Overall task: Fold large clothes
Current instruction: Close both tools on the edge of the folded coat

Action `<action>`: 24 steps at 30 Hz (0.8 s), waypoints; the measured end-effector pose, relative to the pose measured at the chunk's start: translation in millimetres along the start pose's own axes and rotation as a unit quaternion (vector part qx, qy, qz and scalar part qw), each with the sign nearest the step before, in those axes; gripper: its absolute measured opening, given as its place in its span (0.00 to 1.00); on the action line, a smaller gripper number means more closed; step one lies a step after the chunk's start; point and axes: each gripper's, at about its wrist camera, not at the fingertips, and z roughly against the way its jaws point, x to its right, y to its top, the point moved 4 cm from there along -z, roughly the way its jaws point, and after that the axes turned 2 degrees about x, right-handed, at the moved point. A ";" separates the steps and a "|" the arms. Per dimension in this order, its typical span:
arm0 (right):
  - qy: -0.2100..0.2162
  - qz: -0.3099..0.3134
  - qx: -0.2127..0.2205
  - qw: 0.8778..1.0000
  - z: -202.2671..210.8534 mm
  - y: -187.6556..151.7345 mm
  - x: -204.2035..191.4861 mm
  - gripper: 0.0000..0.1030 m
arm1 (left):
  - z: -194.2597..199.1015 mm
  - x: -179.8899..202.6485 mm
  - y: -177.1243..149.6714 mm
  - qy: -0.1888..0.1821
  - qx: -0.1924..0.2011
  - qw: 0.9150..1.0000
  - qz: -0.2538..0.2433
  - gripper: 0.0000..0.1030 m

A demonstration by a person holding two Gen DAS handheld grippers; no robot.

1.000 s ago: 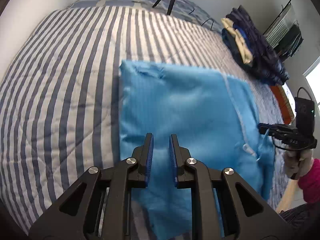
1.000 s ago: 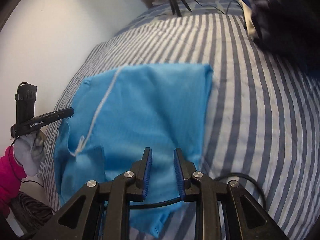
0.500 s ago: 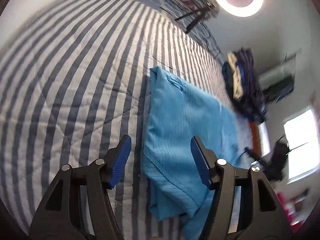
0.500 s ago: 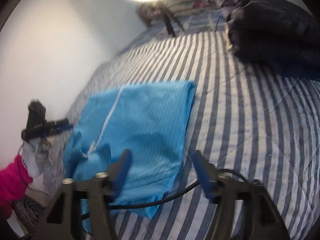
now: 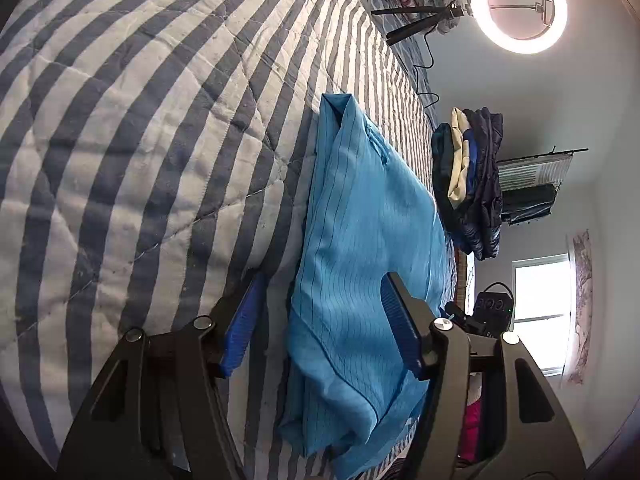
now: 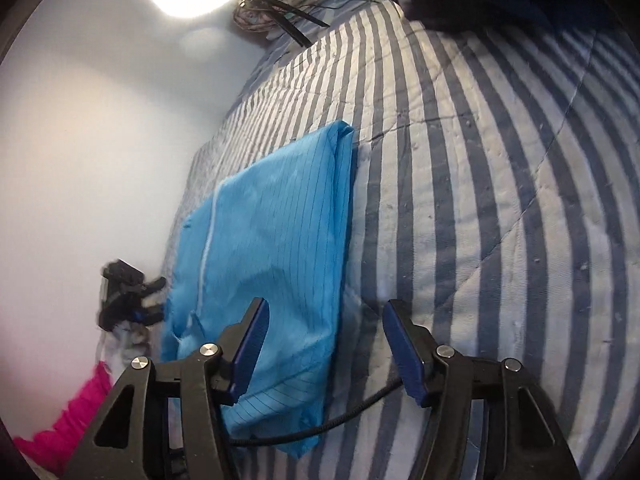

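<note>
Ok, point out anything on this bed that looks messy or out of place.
The blue garment is folded into a neat strip along most of its length, but its near end is bunched and uneven. A black cable trails across that end. Both grippers, left and right, are open.

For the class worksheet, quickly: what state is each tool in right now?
Left tool: open, holding nothing, straddling the blue garment's edge.
Right tool: open, holding nothing.
</note>
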 end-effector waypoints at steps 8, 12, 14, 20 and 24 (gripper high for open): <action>0.058 -0.026 0.000 0.998 -11.9 2.3 -3.0 0.56 | -22.1 16.2 6.4 0.005 -0.003 1.000 -0.014 0.48; 0.064 -0.020 -0.001 0.998 -20.6 7.0 -13.4 0.50 | -35.2 23.5 8.0 0.017 -0.006 0.999 -0.028 0.34; 0.055 -0.011 -0.001 0.998 -20.0 4.1 -18.1 0.43 | -39.4 23.2 7.4 0.022 -0.008 0.999 -0.029 0.22; 0.005 0.026 -0.005 1.000 -20.2 -0.1 -37.7 0.12 | -44.4 47.1 -0.2 0.072 0.011 0.993 -0.088 0.07; -0.062 0.096 0.002 0.993 -9.0 -5.8 -70.6 0.06 | -36.0 69.6 -7.4 0.093 0.031 0.987 -0.127 0.05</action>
